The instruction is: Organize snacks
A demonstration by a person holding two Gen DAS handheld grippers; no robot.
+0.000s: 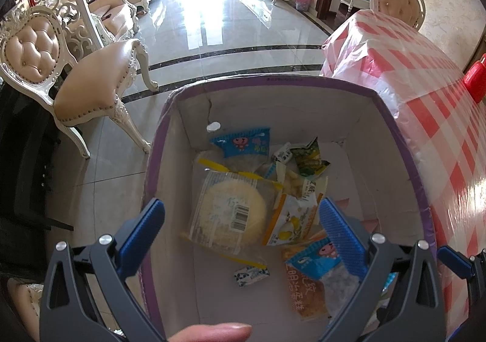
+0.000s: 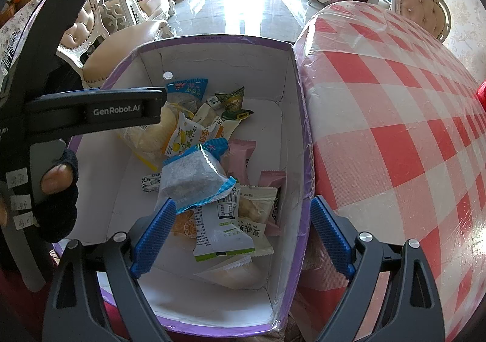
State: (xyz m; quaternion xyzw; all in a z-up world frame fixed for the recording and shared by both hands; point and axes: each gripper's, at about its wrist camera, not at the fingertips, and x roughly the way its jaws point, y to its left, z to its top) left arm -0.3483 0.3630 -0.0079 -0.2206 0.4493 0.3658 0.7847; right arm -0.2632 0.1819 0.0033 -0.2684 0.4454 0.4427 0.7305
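A white cardboard box with a purple rim (image 1: 273, 84) (image 2: 212, 40) stands beside the table and holds several wrapped snacks. A round yellow cake in a clear packet (image 1: 231, 211) lies in the middle of it. A blue-edged packet (image 2: 191, 181) rests on top of the pile. Pink packets (image 2: 240, 157) and a green-and-white packet (image 2: 218, 229) lie nearby. My left gripper (image 1: 243, 229) hangs open above the box with nothing between its fingers. My right gripper (image 2: 243, 211) is open and straddles the box's right wall, holding nothing.
A table under a red-and-white checked cloth (image 2: 395, 129) (image 1: 425, 84) borders the box on the right, with a red object (image 1: 475, 81) on it. An upholstered chair (image 1: 91, 93) stands left of the box. The left tool's black housing (image 2: 91, 111) and a gloved hand (image 2: 57, 190) fill the right view's left side.
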